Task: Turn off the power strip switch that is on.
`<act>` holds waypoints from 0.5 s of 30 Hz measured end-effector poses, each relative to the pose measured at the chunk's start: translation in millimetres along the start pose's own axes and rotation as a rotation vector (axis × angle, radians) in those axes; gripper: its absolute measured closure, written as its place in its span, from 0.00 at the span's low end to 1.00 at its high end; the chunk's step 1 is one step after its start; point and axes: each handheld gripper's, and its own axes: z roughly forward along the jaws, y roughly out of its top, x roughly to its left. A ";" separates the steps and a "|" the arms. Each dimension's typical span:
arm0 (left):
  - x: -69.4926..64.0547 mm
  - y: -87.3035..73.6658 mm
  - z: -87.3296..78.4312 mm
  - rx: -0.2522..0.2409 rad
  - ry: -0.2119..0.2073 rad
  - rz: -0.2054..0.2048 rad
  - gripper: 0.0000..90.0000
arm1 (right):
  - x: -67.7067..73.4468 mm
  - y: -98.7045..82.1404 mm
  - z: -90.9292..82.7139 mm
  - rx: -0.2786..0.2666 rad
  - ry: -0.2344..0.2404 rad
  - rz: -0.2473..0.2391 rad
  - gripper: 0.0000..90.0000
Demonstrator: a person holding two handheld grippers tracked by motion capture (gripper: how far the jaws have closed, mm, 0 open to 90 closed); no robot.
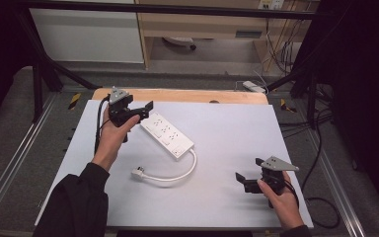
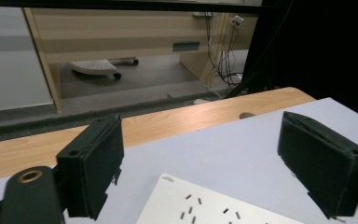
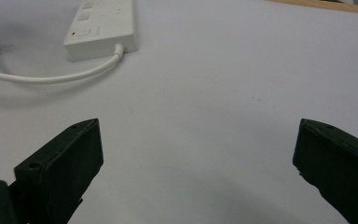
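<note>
The left tongs (image 1: 145, 109) hover at the far left end of a white power strip (image 1: 167, 135), which lies flat and diagonal on the white table (image 1: 227, 128), a little left of the middle. Their jaws stand wide apart and nothing is pressed between them; in the left gripper view the end of the power strip (image 2: 205, 207) shows low between the two black pads (image 2: 95, 172), still below them. The right tongs (image 1: 247, 176) wait near the right front corner of the table, also wide open and empty, well apart from the strip.

The step in hand seems to be the grasp of the strip at its far end. To do it well, the person should lower the left tongs until the pads stand on both long sides of the body, then close them across the narrow width, not along the length. The grip should sit near the end but fully on the body, so that the strip does not swing out. It is better to close slowly, because the smooth plastic may slip.

The strip is a long flat white bar with rows of sockets on top. At its near right end there is a switch with a small red mark (image 3: 74, 33), and a white cable (image 1: 180, 174) leaves this end, curves toward the near left and finishes in a white plug (image 1: 138, 172) lying on the table.
</note>
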 end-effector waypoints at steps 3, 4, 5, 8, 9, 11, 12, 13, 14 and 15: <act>3.2 -1.2 2.0 0.000 0.012 -0.004 0.22 | 0.3 0.0 -0.1 0.000 0.000 -0.003 0.02; 4.1 -1.9 2.7 0.003 0.015 -0.004 0.22 | 0.1 0.0 -0.2 0.000 -0.001 -0.002 0.02; 4.9 -2.5 3.5 0.007 0.017 -0.002 0.22 | 0.1 0.0 -0.2 0.000 -0.001 -0.002 0.02; 7.6 -4.1 6.1 0.007 0.028 0.006 0.23 | -0.1 0.0 -0.1 0.000 -0.001 -0.001 0.02; 7.9 -4.7 6.3 0.014 0.029 -0.001 0.23 | 0.0 0.0 -0.1 0.000 0.000 -0.001 0.02; 8.6 -5.6 7.7 0.019 0.036 0.004 0.23 | 0.3 0.0 0.0 0.000 0.001 -0.003 0.02; 8.7 -6.1 8.4 0.022 0.037 0.004 0.23 | 0.3 0.0 0.1 0.000 0.001 -0.004 0.02; 8.8 -6.6 9.3 0.023 0.040 0.007 0.23 | 0.3 0.0 0.1 0.000 0.002 -0.004 0.02; 8.6 -7.1 10.0 0.026 0.044 0.013 0.24 | 0.4 0.1 0.2 0.000 0.001 -0.004 0.02; 8.6 -7.5 10.7 0.030 0.049 0.020 0.24 | 0.4 0.1 0.2 0.000 0.001 -0.004 0.02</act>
